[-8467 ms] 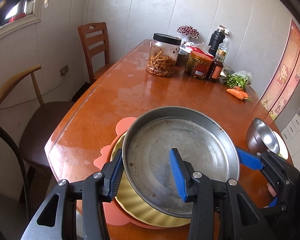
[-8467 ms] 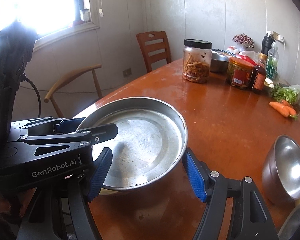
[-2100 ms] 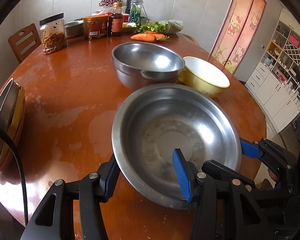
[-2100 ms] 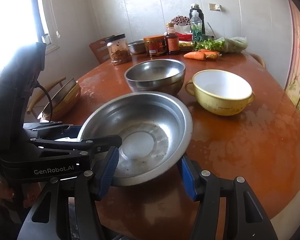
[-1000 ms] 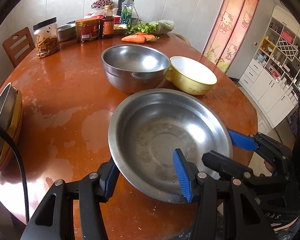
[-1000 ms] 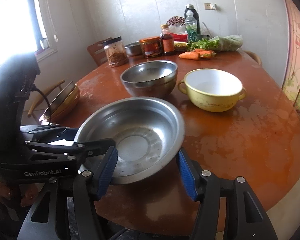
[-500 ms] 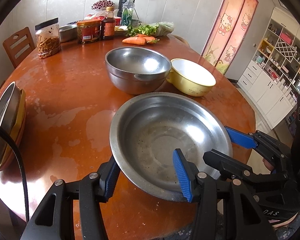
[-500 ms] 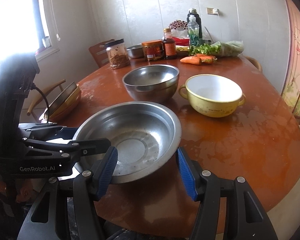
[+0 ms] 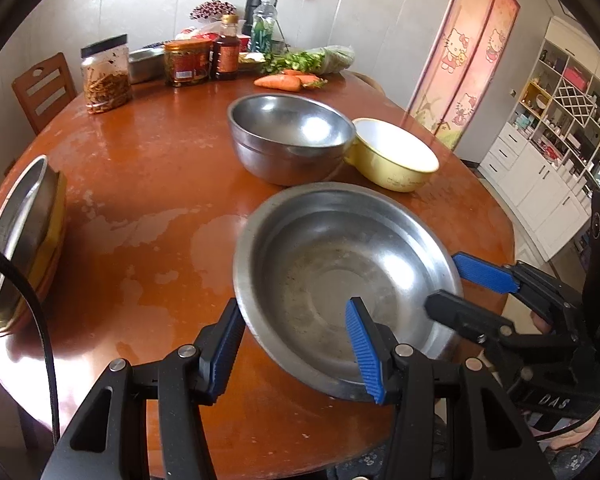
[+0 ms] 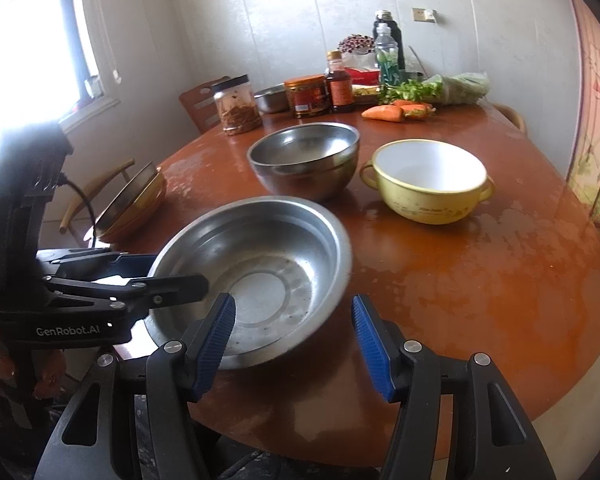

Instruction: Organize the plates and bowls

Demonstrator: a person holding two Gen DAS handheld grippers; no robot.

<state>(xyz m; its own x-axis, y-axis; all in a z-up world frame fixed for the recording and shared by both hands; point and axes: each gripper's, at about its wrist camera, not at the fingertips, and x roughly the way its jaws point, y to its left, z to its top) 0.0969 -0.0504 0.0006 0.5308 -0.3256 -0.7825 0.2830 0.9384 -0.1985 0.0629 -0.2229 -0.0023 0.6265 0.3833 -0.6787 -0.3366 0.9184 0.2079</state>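
A wide shallow steel basin (image 9: 340, 264) (image 10: 260, 268) hangs slightly tilted over the near edge of the table, held from both sides. My left gripper (image 9: 294, 354) (image 10: 160, 272) is shut on its near rim, one pad outside the wall and one inside. My right gripper (image 10: 292, 342) (image 9: 460, 292) grips the rim the same way on the other side. Beyond it stand a deep steel bowl (image 9: 288, 140) (image 10: 304, 160) and a yellow two-handled bowl (image 9: 392, 156) (image 10: 428, 180). A stack of plates (image 9: 24, 236) (image 10: 134, 204) sits at the table's left edge.
The round brown table (image 9: 140, 184) carries jars (image 9: 106, 76), bottles (image 9: 226, 52), carrots (image 9: 288, 80) and greens along its far side. Wooden chairs (image 9: 46, 88) stand by the wall at left. Bare tabletop lies between the stack and the bowls.
The basin stays in both grips in the same spot between the fingers. The two bowls behind it have drifted slightly to the right in the left wrist view.
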